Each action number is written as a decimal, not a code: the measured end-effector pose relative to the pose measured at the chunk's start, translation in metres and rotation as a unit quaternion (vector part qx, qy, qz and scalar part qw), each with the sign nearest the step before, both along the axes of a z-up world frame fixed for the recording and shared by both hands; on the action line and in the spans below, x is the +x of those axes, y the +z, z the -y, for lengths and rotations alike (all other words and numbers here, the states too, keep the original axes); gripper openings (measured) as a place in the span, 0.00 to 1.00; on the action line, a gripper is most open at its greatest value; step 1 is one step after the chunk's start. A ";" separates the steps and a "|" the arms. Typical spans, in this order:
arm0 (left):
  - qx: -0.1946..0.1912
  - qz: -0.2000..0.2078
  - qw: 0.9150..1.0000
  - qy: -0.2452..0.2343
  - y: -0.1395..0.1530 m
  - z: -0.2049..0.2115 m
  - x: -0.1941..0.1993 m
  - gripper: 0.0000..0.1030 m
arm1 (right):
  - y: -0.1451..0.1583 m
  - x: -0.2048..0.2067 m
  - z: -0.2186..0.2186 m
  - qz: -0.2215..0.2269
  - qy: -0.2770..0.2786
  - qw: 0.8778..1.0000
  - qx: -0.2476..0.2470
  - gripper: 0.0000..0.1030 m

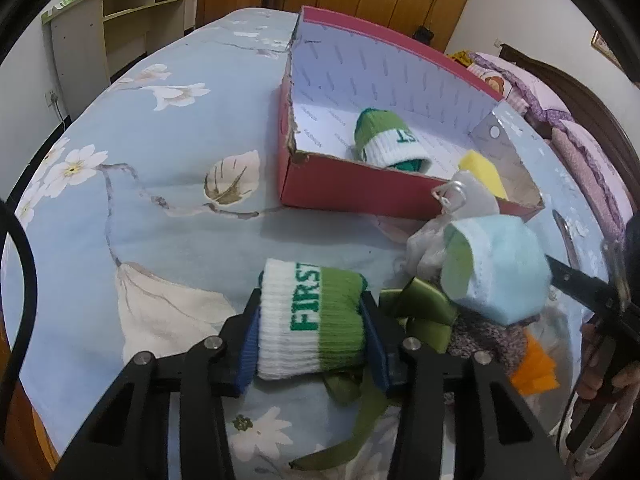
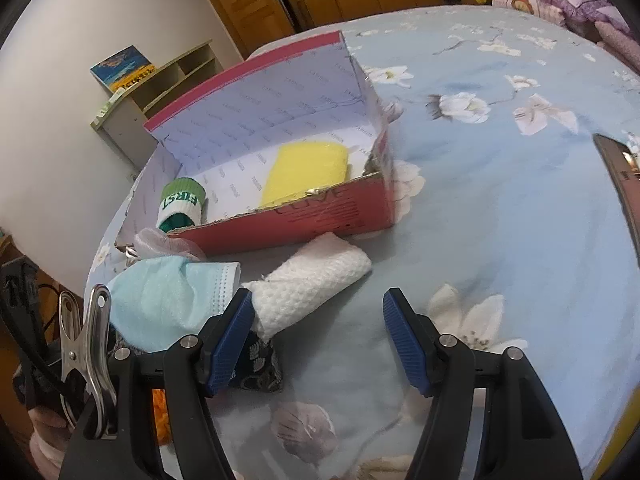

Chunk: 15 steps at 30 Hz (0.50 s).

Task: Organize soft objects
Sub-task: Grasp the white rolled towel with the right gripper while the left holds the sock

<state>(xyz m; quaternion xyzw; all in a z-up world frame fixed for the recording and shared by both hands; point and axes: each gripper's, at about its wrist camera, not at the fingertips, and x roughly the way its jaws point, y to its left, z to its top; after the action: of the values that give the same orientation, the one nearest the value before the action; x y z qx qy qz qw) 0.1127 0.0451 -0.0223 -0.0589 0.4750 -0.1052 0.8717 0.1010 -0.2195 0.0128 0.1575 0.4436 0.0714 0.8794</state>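
Sock pinched between left tool pads, low over the bed, near the box. Second sock and sponge inside the box. Right tool spread, empty, beside a white cloth and mask.

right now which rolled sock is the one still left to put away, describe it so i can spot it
Start from the red box on the flowered bedspread. In front of it, outside the box, the rolled sock sits between the left gripper pads. Its twin sock is inside the box; this one reads FIRST, beside a green ribbon.
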 end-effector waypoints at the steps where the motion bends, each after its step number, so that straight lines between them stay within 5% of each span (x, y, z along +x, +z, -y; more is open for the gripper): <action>1: -0.002 0.003 1.000 0.001 0.002 -0.002 -0.002 0.44 | -0.001 0.001 -0.001 -0.002 0.002 1.000 0.004 0.66; 15: 0.002 0.040 0.999 0.031 0.022 -0.015 -0.011 0.44 | 0.010 -0.011 0.014 -0.032 -0.028 0.999 0.021 0.66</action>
<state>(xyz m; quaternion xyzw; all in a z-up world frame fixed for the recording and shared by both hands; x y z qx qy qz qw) 0.1012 0.0600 -0.0004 -0.0679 0.4377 -0.0791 0.8931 0.0899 -0.2340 0.0228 0.1902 0.4657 0.0506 0.8628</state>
